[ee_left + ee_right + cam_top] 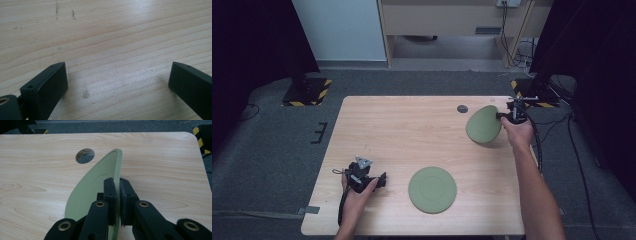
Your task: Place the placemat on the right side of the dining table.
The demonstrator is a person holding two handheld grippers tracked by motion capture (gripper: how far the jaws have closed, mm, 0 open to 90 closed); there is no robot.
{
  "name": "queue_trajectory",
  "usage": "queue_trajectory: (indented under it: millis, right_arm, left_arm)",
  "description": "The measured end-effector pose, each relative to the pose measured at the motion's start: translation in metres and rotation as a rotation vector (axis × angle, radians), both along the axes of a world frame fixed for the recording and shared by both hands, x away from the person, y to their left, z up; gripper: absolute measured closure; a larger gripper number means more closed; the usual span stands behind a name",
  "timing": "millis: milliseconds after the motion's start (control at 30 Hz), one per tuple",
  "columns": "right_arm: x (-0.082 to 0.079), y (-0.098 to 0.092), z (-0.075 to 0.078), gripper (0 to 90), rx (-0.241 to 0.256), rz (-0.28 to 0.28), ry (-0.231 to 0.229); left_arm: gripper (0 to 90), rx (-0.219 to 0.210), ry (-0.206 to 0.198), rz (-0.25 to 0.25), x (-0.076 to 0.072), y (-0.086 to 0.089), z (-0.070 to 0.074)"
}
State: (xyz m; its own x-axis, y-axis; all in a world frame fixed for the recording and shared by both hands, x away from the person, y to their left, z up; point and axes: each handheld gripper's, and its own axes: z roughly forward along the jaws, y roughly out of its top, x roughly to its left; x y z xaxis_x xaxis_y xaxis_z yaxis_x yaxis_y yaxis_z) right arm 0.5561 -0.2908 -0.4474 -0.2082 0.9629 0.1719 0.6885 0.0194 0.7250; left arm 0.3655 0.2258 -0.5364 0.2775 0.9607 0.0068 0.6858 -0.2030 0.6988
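Two green plates are here. One plate (432,189) lies flat near the table's front middle. The other green plate (483,125) (93,187) is tilted up off the table at the back right, its rim pinched between the jaws of my right gripper (503,115) (118,195), which is shut on it. My left gripper (382,180) (117,80) rests low at the front left of the table, left of the flat plate. Its jaws stand wide apart, with bare wood between them.
The wooden table (402,130) has a round cable hole (462,108) (85,155) just left of the held plate. Dark stand bases with yellow-black stripes (307,92) sit on the carpet beyond both back corners. Cables trail on the floor at the right.
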Motion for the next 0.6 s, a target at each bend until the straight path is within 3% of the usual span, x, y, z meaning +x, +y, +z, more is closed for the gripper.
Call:
queue_trajectory:
  millis: [600]
  right_arm:
    - [-0.001, -0.027, -0.029, 85.8, 0.035, -0.026, 0.037]
  left_arm:
    - [1.0, 0.003, 0.002, 0.0, 0.001, -0.003, 0.0]
